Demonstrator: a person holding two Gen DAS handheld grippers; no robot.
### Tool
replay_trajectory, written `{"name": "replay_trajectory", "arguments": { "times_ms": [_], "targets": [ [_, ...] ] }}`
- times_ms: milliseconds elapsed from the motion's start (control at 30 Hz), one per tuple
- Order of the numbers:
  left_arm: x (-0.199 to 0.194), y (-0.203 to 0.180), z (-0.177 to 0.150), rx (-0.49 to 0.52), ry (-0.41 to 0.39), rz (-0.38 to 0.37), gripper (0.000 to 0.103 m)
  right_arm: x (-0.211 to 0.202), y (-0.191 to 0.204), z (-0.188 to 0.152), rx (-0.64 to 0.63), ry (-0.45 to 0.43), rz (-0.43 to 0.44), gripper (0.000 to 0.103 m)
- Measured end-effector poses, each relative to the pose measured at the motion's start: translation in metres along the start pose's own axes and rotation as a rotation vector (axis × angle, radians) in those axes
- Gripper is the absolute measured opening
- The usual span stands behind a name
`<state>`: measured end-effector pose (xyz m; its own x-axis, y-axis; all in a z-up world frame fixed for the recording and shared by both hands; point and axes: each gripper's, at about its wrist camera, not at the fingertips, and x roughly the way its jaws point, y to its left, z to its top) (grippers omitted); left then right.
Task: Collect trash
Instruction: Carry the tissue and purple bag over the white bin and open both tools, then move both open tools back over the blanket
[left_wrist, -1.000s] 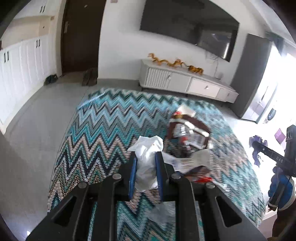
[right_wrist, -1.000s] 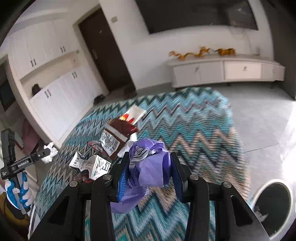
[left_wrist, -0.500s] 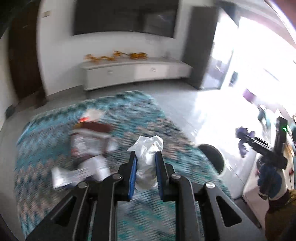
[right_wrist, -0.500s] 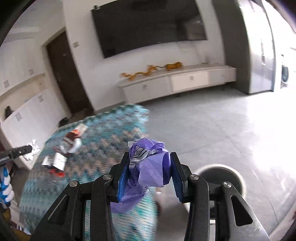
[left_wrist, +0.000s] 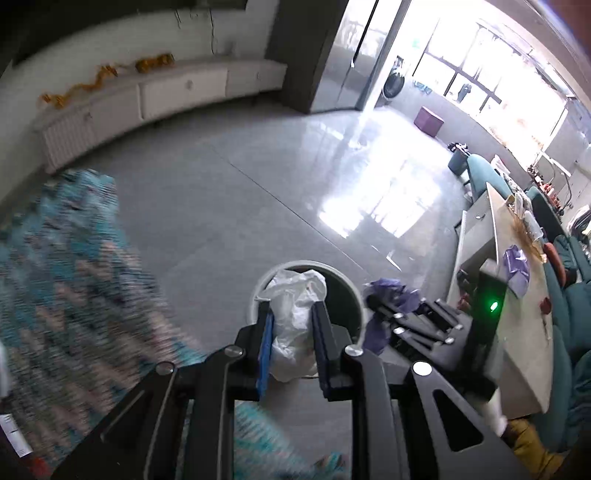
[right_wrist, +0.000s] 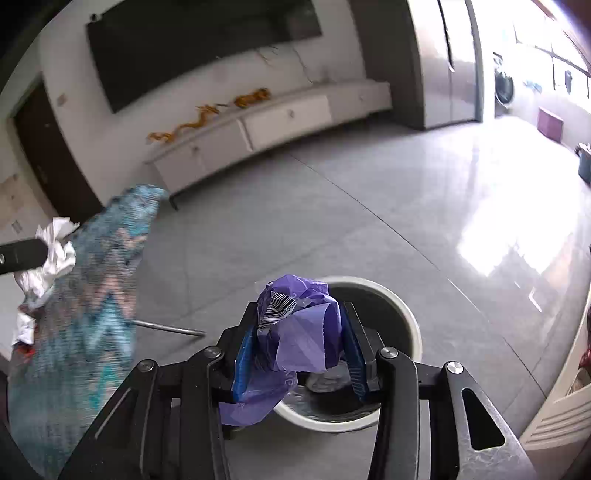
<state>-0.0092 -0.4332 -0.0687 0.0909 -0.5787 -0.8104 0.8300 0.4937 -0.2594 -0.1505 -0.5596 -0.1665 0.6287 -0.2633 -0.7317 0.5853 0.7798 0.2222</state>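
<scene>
My left gripper (left_wrist: 291, 310) is shut on a crumpled white plastic bag (left_wrist: 295, 317) and hangs just above the near rim of a round white trash bin (left_wrist: 306, 264) on the grey floor. My right gripper (right_wrist: 299, 314) is shut on a crumpled purple wrapper (right_wrist: 299, 336) over the near side of the same trash bin (right_wrist: 410, 325), which has trash at its bottom. In the left wrist view the right gripper (left_wrist: 384, 306) with the purple wrapper (left_wrist: 388, 290) is at the bin's right edge. In the right wrist view the white bag (right_wrist: 55, 254) shows at the far left.
A teal zigzag rug (left_wrist: 66, 295) lies left of the bin, with its edge close by. A pale table (left_wrist: 524, 332) and teal seats stand at the right. A thin metal rod (right_wrist: 170, 328) lies on the floor by the rug (right_wrist: 85, 314). A white low cabinet (right_wrist: 266, 125) lines the far wall.
Both grippers have swung right, away from the litter on the rug, and come down over the trash bin. Each still grips its piece of trash as before.
</scene>
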Motion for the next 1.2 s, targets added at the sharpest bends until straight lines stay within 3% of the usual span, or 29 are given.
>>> {"name": "replay_trajectory", "arguments": {
  "times_ms": [167, 233, 300, 333, 467, 633, 833, 967, 1033, 1200],
  "targets": [
    [0.06, -0.008, 0.019, -0.057, 0.083, -0.047, 0.023, 0.03, -0.025, -0.002, 0.04, 0.041, -0.035, 0.045],
    [0.074, -0.007, 0.021, -0.079, 0.1, -0.064, 0.03, 0.038, -0.033, -0.004, 0.049, 0.055, -0.047, 0.048],
    [0.086, -0.001, 0.023, -0.124, 0.119, -0.102, 0.049, 0.044, -0.038, -0.006, 0.052, 0.065, -0.062, 0.054],
    [0.089, 0.001, 0.024, -0.138, 0.122, -0.114, 0.053, 0.044, -0.04, -0.007, 0.054, 0.067, -0.067, 0.059],
    [0.088, 0.005, 0.024, -0.149, 0.115, -0.124, 0.054, 0.045, -0.045, -0.009, 0.065, 0.068, -0.077, 0.064],
    [0.057, 0.007, 0.02, -0.111, 0.038, -0.082, 0.054, 0.026, -0.039, -0.007, 0.078, 0.026, -0.08, 0.074],
    [-0.012, 0.003, 0.005, -0.063, -0.18, 0.034, 0.054, -0.028, -0.02, 0.008, 0.054, -0.097, -0.09, 0.091],
    [-0.067, 0.004, -0.01, -0.04, -0.31, 0.084, 0.054, -0.073, 0.0, 0.019, 0.046, -0.203, -0.072, 0.095],
    [-0.092, 0.003, -0.018, -0.012, -0.34, 0.087, 0.054, -0.099, 0.011, 0.021, 0.048, -0.263, -0.054, 0.102],
    [-0.145, 0.003, -0.041, 0.042, -0.404, 0.117, 0.054, -0.155, 0.045, 0.027, 0.022, -0.399, -0.019, 0.103]
  ]
}}
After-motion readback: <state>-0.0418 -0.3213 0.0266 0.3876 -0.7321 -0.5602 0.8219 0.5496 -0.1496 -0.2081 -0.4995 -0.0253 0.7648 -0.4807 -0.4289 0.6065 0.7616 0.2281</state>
